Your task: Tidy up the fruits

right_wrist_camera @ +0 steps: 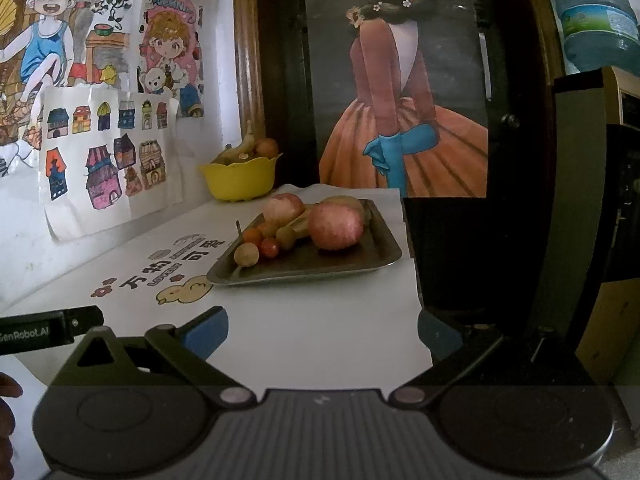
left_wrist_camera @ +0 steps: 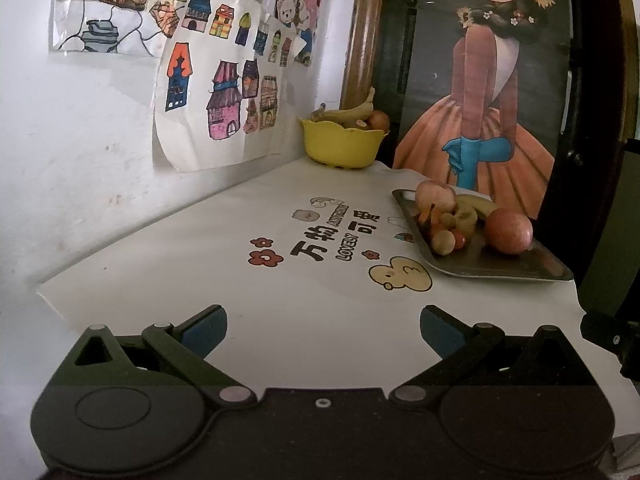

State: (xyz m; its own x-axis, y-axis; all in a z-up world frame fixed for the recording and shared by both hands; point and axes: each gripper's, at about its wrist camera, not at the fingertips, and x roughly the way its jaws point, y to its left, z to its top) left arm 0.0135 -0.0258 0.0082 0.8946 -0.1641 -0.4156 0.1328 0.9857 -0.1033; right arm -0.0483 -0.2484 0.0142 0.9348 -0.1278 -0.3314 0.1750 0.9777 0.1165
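Currently, the fruits are split between two containers on a white table (left_wrist_camera: 240,280). A dark metal tray (right_wrist_camera: 320,264) at the table's right edge carries two reddish-pink apples, the nearer apple (right_wrist_camera: 336,226) and the farther apple (right_wrist_camera: 283,207), a yellowish banana (left_wrist_camera: 474,205) lying between them, and a cluster of small round fruits (right_wrist_camera: 260,246) in orange, red and tan at the tray's near-left corner. A yellow scalloped bowl (left_wrist_camera: 340,146) stands in the far corner against the wall, well apart from the tray, holding a bunch of bananas (left_wrist_camera: 352,112) and one round orange-red fruit (left_wrist_camera: 379,121).

Legible writing: the table surface is printed with "LOVESY" (left_wrist_camera: 346,245), Chinese characters, flowers and a cartoon duck. A black device (right_wrist_camera: 48,332) at the left edge of the right wrist view reads "GenRobot.AI".

Left gripper (left_wrist_camera: 323,330): blue-padded fingers spread wide, holding nothing, above bare table near its front edge. Right gripper (right_wrist_camera: 323,332): fingers likewise spread wide and empty, facing the tray, not touching it.
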